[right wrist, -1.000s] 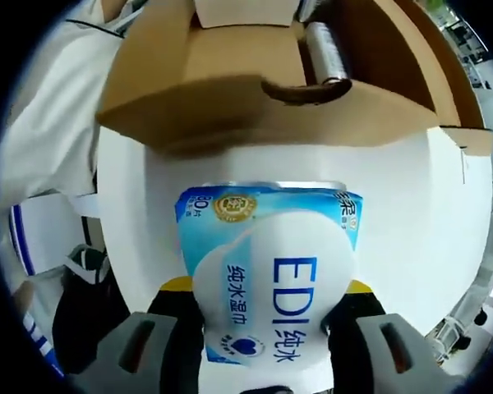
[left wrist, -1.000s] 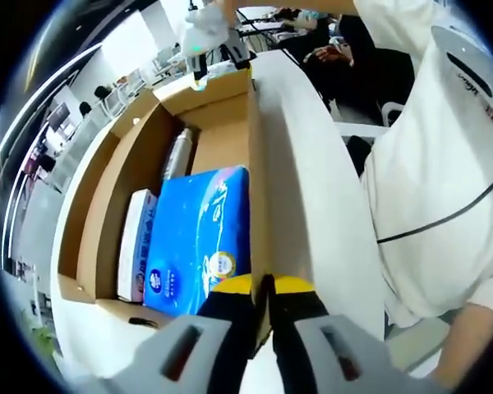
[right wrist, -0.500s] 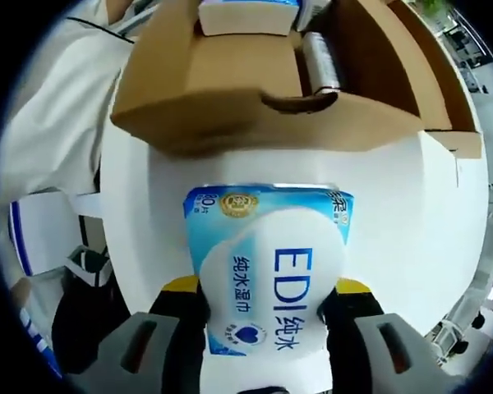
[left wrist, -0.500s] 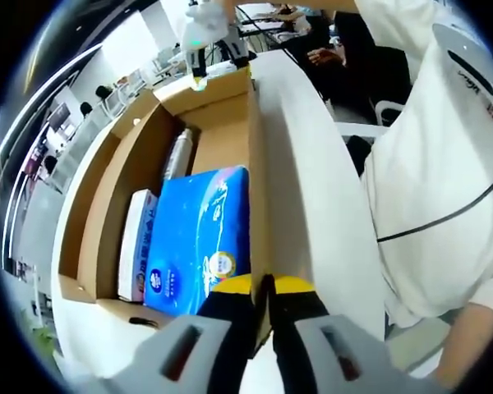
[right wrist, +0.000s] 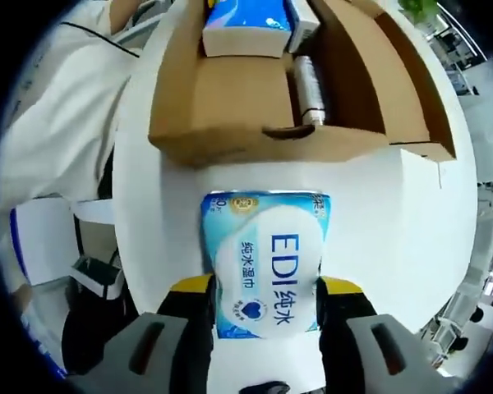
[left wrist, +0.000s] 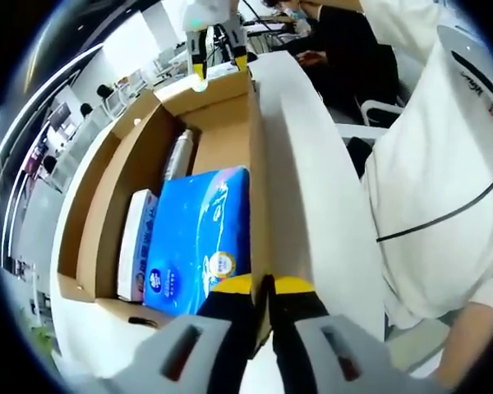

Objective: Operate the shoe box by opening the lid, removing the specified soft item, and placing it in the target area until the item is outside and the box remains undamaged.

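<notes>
The brown shoe box (left wrist: 119, 185) stands open on the white table (left wrist: 329, 205). My left gripper (left wrist: 263, 287) is shut on the near end of its right wall. The soft pack of EDI wet wipes (right wrist: 267, 263) lies flat on the table (right wrist: 394, 213), just outside the box's end wall (right wrist: 230, 123). Above the pack my right gripper (right wrist: 267, 287) is open, a yellow finger on each side of it. From the left gripper view, the right gripper (left wrist: 215, 49) hangs beyond the box's far end.
Inside the box lie a blue tissue pack (left wrist: 201, 238), a white carton (left wrist: 137, 242) and a silver cylinder (left wrist: 177, 156). A person in white (left wrist: 444, 180) stands along the table's right edge. Other people sit at desks behind.
My right gripper has risen away from the wipes pack, which stays on the table and looks smaller. The left gripper and box have not moved.
</notes>
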